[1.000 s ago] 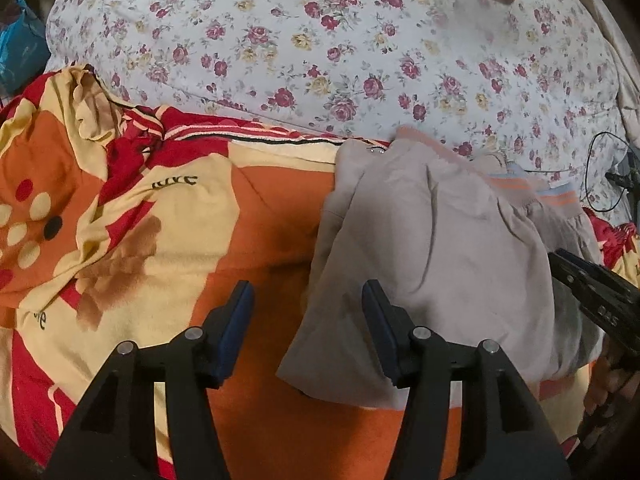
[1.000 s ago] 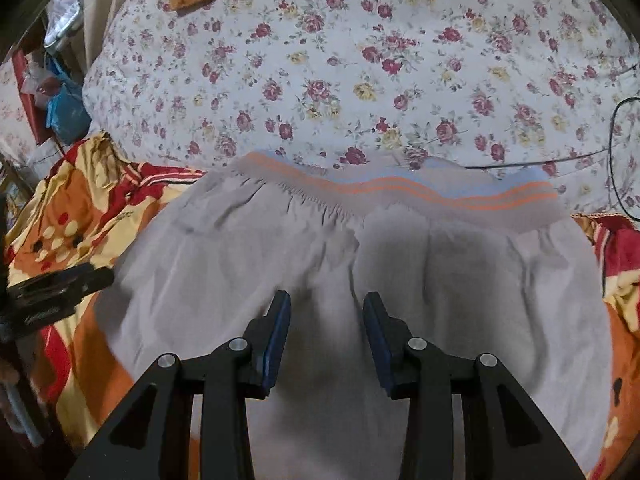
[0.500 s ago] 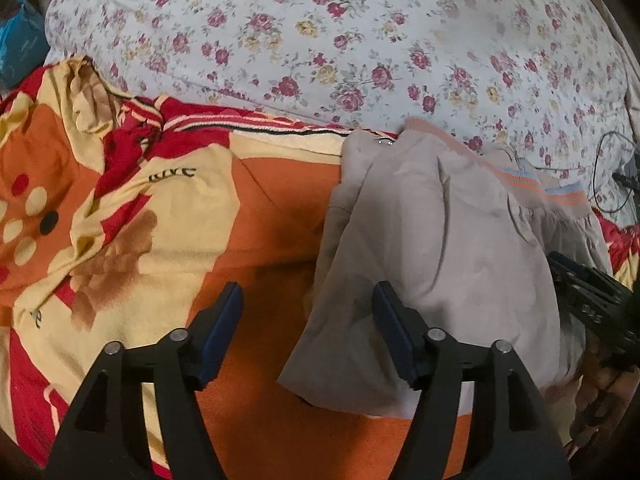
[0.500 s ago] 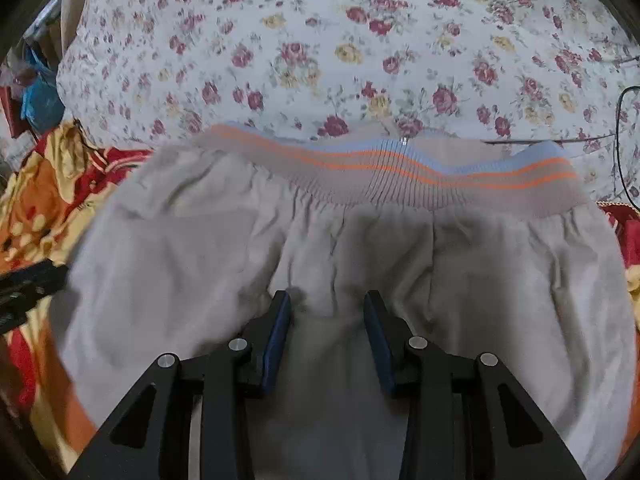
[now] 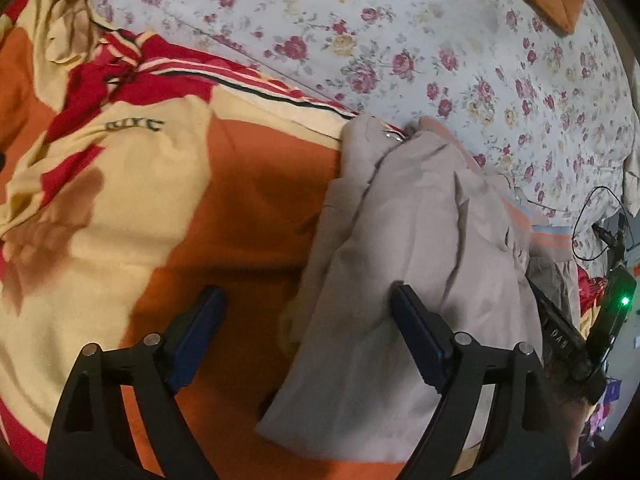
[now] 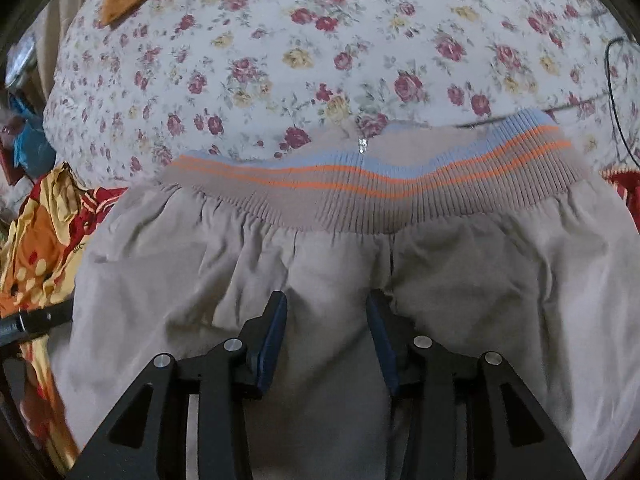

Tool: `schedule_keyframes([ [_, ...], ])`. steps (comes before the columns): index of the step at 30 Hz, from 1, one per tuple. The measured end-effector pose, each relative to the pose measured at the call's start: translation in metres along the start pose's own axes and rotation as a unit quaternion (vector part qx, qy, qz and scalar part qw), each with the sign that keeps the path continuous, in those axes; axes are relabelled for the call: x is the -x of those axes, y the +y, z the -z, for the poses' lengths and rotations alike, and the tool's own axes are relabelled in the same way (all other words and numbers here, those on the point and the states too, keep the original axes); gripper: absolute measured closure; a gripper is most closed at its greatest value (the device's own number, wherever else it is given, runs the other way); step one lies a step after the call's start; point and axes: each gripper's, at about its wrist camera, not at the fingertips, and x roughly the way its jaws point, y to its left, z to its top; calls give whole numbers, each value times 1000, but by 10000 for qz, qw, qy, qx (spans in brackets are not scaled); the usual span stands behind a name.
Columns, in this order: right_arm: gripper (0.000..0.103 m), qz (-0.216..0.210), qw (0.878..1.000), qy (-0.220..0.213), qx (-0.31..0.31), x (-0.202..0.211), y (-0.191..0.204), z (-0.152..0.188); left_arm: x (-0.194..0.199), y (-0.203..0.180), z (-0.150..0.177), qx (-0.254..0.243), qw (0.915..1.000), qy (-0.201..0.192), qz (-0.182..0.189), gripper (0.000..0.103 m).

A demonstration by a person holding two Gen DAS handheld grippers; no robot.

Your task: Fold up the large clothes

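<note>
Folding jacket | my right fingers half-open, pressing below waistband to flatten | left fingers wide, empty at jacket edge

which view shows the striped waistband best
The right wrist view: the waistband runs nearly full width there, facing the camera, with its orange and blue stripes clear. The left wrist view catches only a short stretch behind bunched grey cloth.

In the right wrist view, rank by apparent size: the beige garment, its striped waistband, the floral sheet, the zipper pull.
1-2. beige garment and floral sheet: similar areas, and the garment sits nearer, so unranked.
3. striped waistband.
4. zipper pull.
</note>
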Motion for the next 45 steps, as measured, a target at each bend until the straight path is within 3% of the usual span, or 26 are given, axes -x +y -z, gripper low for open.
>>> schedule_keyframes([
  [8, 54, 202, 9995, 66, 240, 9, 13, -3, -7, -5, -11, 44, 9994, -61, 344, 17],
  [13, 56, 338, 9987, -207, 308, 27, 17, 1, -13, -9, -15, 10, 9985, -103, 542, 17],
  [15, 55, 480, 9978, 9, 450, 12, 18, 8, -15, -13, -15, -84, 9976, -90, 677, 26],
  [16, 54, 515, 9972, -48, 538, 9, 19, 10, -15, -15, -15, -121, 9968, -26, 791, 46],
  [17, 54, 565, 9964, -97, 621, 9, 21, 11, -17, -16, -16, -139, 9958, 66, 900, 55],
  [21, 54, 354, 9984, -128, 413, 29, 19, 6, -8, -26, -14, -329, 9957, -89, 858, 76],
  [24, 54, 392, 9976, -399, 402, 45, 15, 11, 0, -35, -11, -498, 9956, -219, 758, 82],
  [26, 54, 555, 9969, -136, 548, 30, 13, 16, 4, -35, -11, -423, 9953, -206, 851, 86],
  [31, 54, 161, 9991, -12, 389, 40, 3, 12, 26, -32, -13, -41, 9932, -138, 1152, 93],
  [34, 49, -171, 9998, -136, 39, 67, -17, 13, 40, -52, -15, -177, 9912, -152, 1306, 95],
  [39, 45, -52, 9999, 52, -96, 85, -54, 27, 57, -117, -11, -864, 9869, -139, 1355, 96],
  [45, 45, -127, 9985, -231, -486, 120, -93, 46, 59, -186, 5, -1459, 9799, -91, 1356, 99],
])
